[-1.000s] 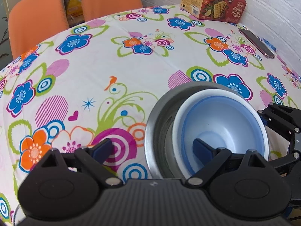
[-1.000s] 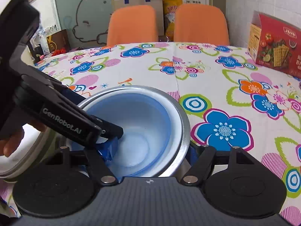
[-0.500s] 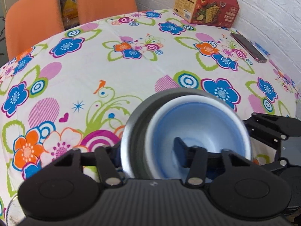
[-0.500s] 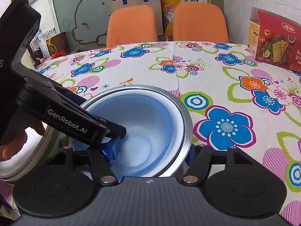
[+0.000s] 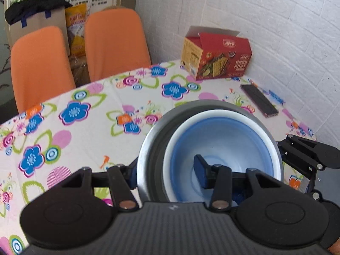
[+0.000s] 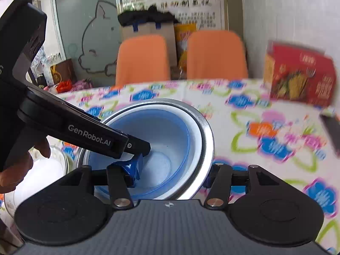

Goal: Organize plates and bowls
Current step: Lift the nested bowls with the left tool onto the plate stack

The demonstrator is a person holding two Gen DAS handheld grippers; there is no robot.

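Observation:
A blue plastic bowl (image 5: 225, 142) sits nested inside a steel bowl (image 5: 148, 148); both are held up off the flowered table, tilted. My left gripper (image 5: 165, 170) is shut on the near rim of the nested bowls, one finger inside the blue bowl, one outside the steel wall. My right gripper (image 6: 172, 174) is shut on the same stack, the blue bowl (image 6: 163, 140) and the steel bowl (image 6: 205, 127), one finger inside and one outside. The left gripper's body crosses the right wrist view at left.
A red cracker box (image 5: 216, 57) and a dark phone (image 5: 258, 99) lie at the far right by the brick wall. Two orange chairs (image 5: 114, 42) stand behind the table. A glass bowl (image 6: 36, 176) sits at the left on the flowered cloth (image 5: 74, 114).
Both grippers have lifted the nested bowls off the table and both views have tilted upward. The left gripper closed on the rim between the earliest frame and half a second ago.

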